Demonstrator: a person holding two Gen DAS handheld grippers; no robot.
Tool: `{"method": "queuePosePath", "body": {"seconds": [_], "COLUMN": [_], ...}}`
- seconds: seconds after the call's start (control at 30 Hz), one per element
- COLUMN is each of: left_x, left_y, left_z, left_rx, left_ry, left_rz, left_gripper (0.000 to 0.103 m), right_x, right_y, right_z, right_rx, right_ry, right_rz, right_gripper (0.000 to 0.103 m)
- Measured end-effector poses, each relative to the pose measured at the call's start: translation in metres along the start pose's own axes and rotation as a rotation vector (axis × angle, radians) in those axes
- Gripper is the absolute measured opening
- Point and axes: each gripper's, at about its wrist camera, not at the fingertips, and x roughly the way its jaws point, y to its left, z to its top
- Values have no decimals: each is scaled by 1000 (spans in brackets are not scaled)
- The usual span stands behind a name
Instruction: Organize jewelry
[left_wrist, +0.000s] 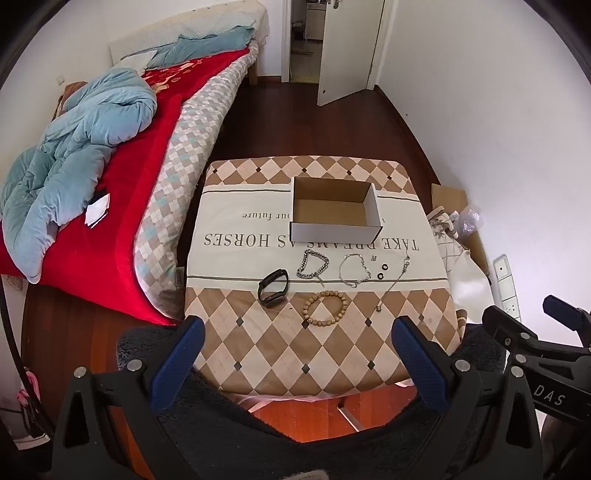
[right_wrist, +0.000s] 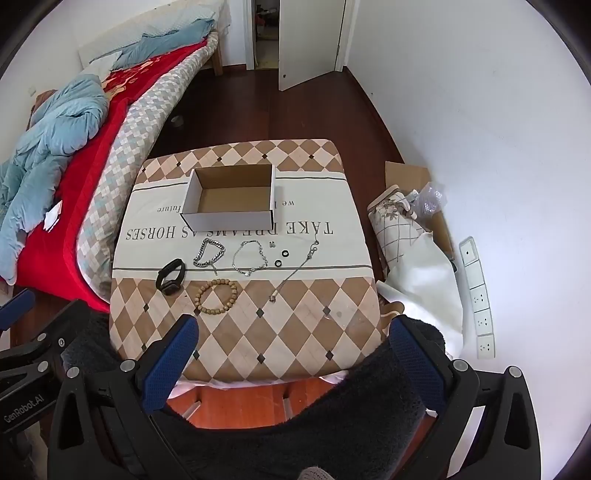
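Note:
An empty white cardboard box (left_wrist: 334, 208) (right_wrist: 231, 199) stands at the middle of a small cloth-covered table (left_wrist: 258, 343) (right_wrist: 295, 332). In front of it lie a black smart band (left_wrist: 273, 287) (right_wrist: 170, 281), a thick silver chain bracelet (left_wrist: 312, 264) (right_wrist: 209, 253), a thin silver bracelet (left_wrist: 354, 269) (right_wrist: 249, 257), two small black rings (left_wrist: 382, 270) (right_wrist: 281, 257), a long thin necklace (left_wrist: 395, 282) (right_wrist: 295, 271) and a wooden bead bracelet (left_wrist: 326, 307) (right_wrist: 216, 296). My left gripper (left_wrist: 297, 354) and right gripper (right_wrist: 291, 350) are both open and empty, held back over the table's near edge.
A bed (left_wrist: 122, 177) with a red blanket and blue duvet runs along the left. Cardboard, bags and cloth (right_wrist: 413, 229) lie on the floor right of the table by the wall. A power strip (right_wrist: 478, 295) lies there too. An open door (left_wrist: 347, 48) is at the back.

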Motion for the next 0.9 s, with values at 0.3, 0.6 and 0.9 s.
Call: {"method": "queuePosePath", "body": {"seconds": [0.3,0.6,0.9], "left_x": [-8,-11,-15], "left_y": [9,-1,-3], "left_z": [2,2,3], "left_rx": [0,14,18], "left_ry": [-14,-22,-35], "left_rz": [6,18,26], "left_gripper": [103,103,103], "right_x": [-4,-11,-20], "right_y": [0,-1,-3], "right_z": [2,1,2], "right_rx": [-3,1,3], "right_ry": [-16,-26,-37], "right_rz": [-10,-8,-3], "right_gripper": [103,103,103]}}
